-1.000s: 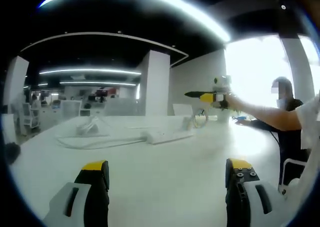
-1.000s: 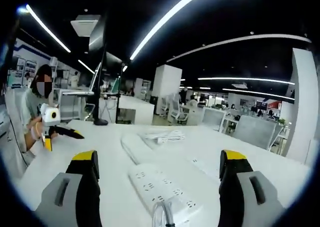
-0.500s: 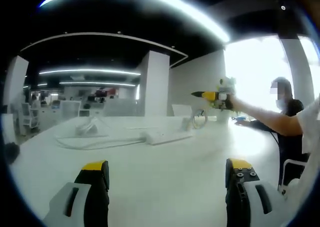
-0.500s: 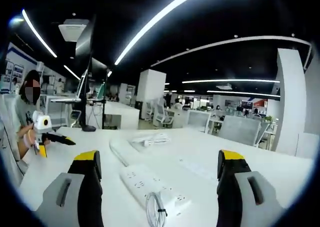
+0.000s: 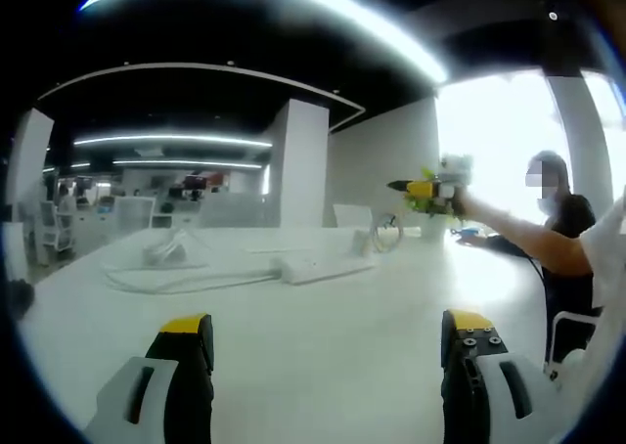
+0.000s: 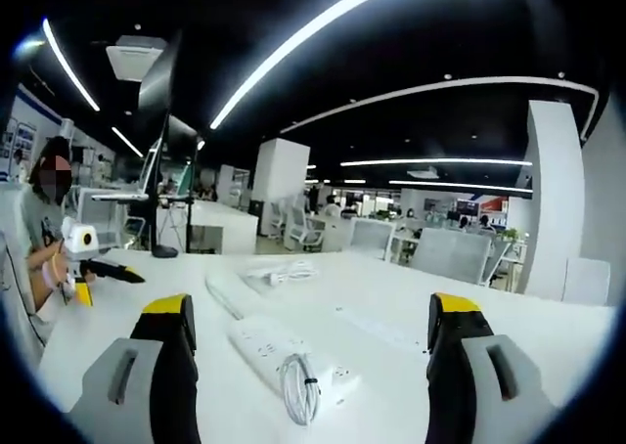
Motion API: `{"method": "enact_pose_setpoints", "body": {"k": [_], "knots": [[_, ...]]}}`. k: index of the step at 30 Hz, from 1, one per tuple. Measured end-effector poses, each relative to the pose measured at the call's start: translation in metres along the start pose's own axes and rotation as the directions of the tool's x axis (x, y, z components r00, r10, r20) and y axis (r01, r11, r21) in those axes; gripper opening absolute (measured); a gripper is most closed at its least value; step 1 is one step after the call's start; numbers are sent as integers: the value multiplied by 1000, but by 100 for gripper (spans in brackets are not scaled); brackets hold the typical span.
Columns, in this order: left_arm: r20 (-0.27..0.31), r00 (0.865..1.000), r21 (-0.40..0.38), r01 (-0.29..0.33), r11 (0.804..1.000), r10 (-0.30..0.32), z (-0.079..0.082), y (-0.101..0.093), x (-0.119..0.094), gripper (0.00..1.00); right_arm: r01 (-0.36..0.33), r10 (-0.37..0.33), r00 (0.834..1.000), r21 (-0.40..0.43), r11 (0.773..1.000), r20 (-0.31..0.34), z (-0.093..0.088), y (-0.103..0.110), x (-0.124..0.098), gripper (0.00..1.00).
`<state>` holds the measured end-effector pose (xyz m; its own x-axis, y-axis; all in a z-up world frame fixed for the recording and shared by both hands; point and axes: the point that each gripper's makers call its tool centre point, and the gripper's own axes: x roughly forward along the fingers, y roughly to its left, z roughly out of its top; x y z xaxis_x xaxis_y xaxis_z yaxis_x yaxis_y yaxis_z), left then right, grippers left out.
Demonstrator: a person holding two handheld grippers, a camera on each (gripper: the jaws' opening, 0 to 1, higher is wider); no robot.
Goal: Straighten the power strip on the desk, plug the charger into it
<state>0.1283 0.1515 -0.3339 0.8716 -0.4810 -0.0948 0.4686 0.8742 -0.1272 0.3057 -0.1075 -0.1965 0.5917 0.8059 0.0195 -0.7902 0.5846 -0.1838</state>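
Note:
A white power strip (image 6: 277,349) lies on the white desk (image 6: 391,366) between my right gripper's (image 6: 313,366) wide-open jaws, which hold nothing. A tied white cable bundle (image 6: 298,387) rests on its near end. Beyond it lie a longer white strip (image 6: 227,291) and a second cable bundle (image 6: 284,271). In the left gripper view the power strip (image 5: 328,266) lies far ahead across the desk (image 5: 323,336). My left gripper (image 5: 328,366) is open and empty. The right gripper (image 5: 396,185) hangs in the air above the desk's far right, held by a hand.
A monitor on a stand (image 6: 161,121) is at the desk's far left corner. The left gripper (image 6: 132,276) hovers at the left with a seated person (image 6: 49,219) behind it. Loose white cable (image 5: 156,263) lies far left. Office desks and chairs fill the background.
In the left gripper view the right gripper has drifted rightward. The right gripper view has shifted, so the strip and cable bundle now show fully between its jaws. The left gripper holds still.

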Motion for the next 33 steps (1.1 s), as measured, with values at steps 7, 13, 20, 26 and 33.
{"method": "enact_pose_setpoints", "body": {"k": [7, 13, 20, 26, 33], "knots": [[-3, 1000, -2, 7, 1000, -7, -2, -1, 2, 99, 38, -38, 999, -15, 999, 15, 4, -3, -18, 98], [-4, 1000, -4, 9, 1000, -9, -2, -2, 3, 99, 65, -65, 998, -12, 998, -2, -2, -6, -27, 98], [-8, 1000, -5, 7, 1000, -7, -3, -2, 3, 99, 84, -84, 996, 26, 996, -16, -11, -7, -40, 97], [-7, 1000, -5, 6, 1000, -6, -2, -2, 3, 99, 96, -96, 995, 30, 995, -6, -12, -6, -50, 97], [-5, 1000, -6, 8, 1000, -8, -2, -1, 3, 99, 106, -106, 994, 17, 994, -13, -13, 4, -62, 97]]}}
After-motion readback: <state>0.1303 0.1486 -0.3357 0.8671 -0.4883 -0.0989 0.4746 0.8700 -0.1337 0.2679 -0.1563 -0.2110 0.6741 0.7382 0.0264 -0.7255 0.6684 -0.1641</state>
